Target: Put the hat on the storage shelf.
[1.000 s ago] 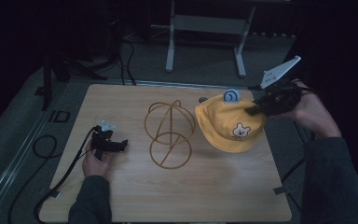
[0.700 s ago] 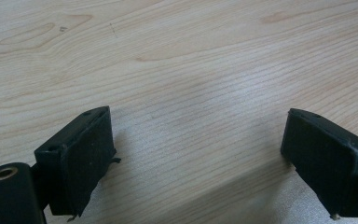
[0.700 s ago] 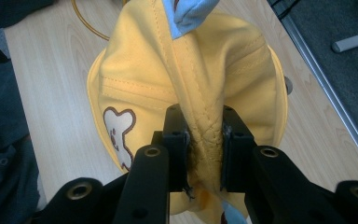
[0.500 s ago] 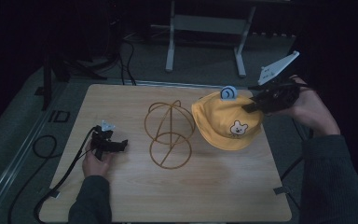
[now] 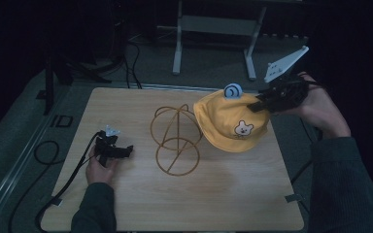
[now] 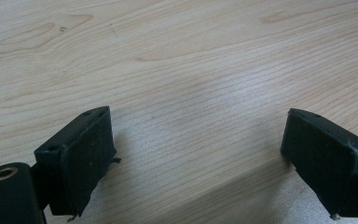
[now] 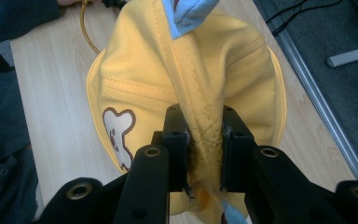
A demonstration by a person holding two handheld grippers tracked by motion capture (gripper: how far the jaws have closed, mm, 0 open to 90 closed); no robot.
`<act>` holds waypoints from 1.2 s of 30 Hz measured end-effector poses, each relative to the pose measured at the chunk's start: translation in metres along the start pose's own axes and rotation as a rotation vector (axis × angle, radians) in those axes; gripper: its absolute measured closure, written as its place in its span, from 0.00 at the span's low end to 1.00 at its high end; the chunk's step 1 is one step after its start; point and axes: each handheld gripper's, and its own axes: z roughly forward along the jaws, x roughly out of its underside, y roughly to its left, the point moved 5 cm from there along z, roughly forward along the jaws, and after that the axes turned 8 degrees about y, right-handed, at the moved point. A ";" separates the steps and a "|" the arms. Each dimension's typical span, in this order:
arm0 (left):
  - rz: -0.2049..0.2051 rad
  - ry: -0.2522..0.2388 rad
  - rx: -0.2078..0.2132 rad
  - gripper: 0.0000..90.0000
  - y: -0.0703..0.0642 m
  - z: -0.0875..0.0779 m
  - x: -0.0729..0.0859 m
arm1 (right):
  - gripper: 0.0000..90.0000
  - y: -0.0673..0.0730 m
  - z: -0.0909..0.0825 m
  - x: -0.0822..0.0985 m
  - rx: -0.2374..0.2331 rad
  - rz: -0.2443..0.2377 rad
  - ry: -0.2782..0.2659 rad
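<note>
The right claw (image 7: 204, 140) pinches a fold of the yellow hat (image 5: 228, 121) beside the wire stand (image 5: 176, 141) — the left claw (image 6: 205, 158) rests wide-jawed on the surface (image 5: 233, 194), holding nothing.

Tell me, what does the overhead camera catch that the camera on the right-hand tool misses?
The high view alone takes in the left gripper resting open on the table and the whole wire stand. The right gripper view alone shows, close up, how the right gripper pinches a fold of fabric. Both show the yellow hat with its bear patch and blue ear.
</note>
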 end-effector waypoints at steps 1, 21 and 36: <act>0.000 0.000 0.000 0.10 0.000 0.000 0.000 | 0.84 0.000 0.000 -0.001 0.001 -0.003 -0.003; 0.000 0.000 0.000 0.10 0.000 0.000 0.000 | 0.84 0.005 0.001 -0.020 0.003 -0.030 -0.025; 0.000 0.000 0.000 0.10 0.000 0.000 0.000 | 0.84 0.008 0.001 -0.030 0.008 -0.032 -0.044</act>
